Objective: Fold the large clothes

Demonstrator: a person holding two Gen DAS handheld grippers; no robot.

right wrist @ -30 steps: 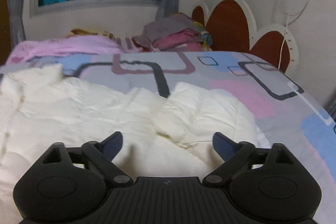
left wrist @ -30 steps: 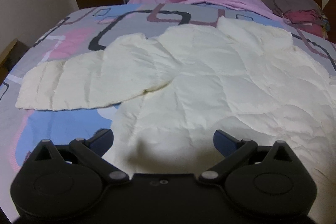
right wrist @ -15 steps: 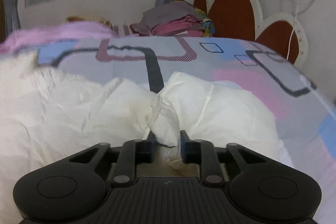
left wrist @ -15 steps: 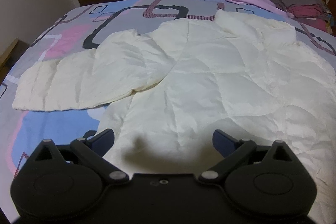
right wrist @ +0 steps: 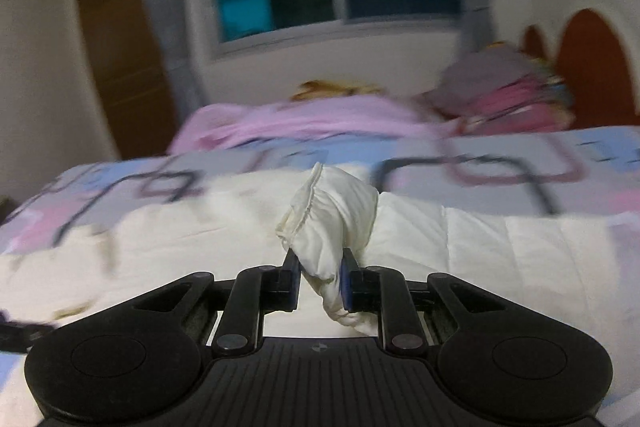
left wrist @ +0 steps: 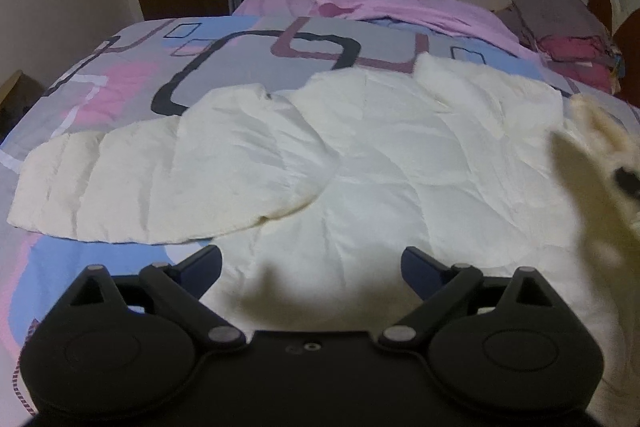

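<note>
The right tool (right wrist: 320, 277) pinches the cream puffer jacket's (left wrist: 380, 163) cuff (right wrist: 332, 223), lifted above the bed (left wrist: 240, 67). The left tool (left wrist: 312, 263), jaws wide and closing slightly, holds nothing over the hem.

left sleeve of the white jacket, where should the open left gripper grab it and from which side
Grip the left sleeve at its cuff end, coming from the near edge. It lies flat and stretched out sideways on the bedspread, so the free cuff probably lifts easiest to fold over the jacket. The left gripper holds nothing, its jaws closing slightly.
</note>
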